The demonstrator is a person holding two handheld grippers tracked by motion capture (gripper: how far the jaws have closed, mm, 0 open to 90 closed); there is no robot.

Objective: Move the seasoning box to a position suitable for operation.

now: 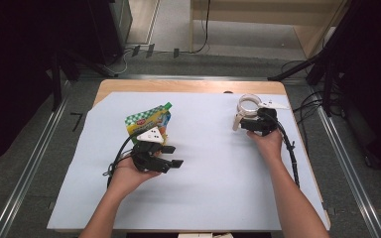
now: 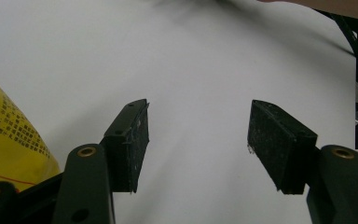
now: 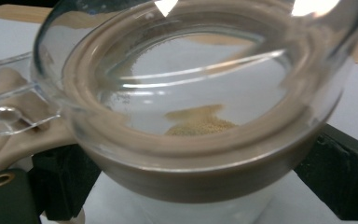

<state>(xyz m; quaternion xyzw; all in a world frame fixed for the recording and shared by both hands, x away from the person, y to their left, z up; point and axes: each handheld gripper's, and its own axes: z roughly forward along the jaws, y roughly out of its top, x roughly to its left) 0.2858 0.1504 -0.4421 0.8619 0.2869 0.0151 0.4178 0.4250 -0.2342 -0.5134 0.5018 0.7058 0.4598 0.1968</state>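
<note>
A clear glass jar (image 1: 248, 104) with a beige seal ring stands at the far right of the white sheet. Its clear hinged lid (image 1: 274, 105) hangs open to one side. My right gripper (image 1: 258, 124) is shut on the jar from the near side. In the right gripper view the jar (image 3: 205, 93) sits between the two black jaws (image 3: 203, 179), with a little heap of tan grains (image 3: 200, 123) inside. A green and yellow snack packet (image 1: 149, 121) lies at centre left. Just in front of it my left gripper (image 1: 174, 155) stands open, nothing between its fingers (image 2: 198, 144); the packet's yellow side (image 2: 9, 135) lies to its left.
A white sheet (image 1: 213, 188) covers most of the wooden table (image 1: 188, 85). Black cables trail from both grippers toward the near edge. Dark stands and floor cables ring the table on both sides.
</note>
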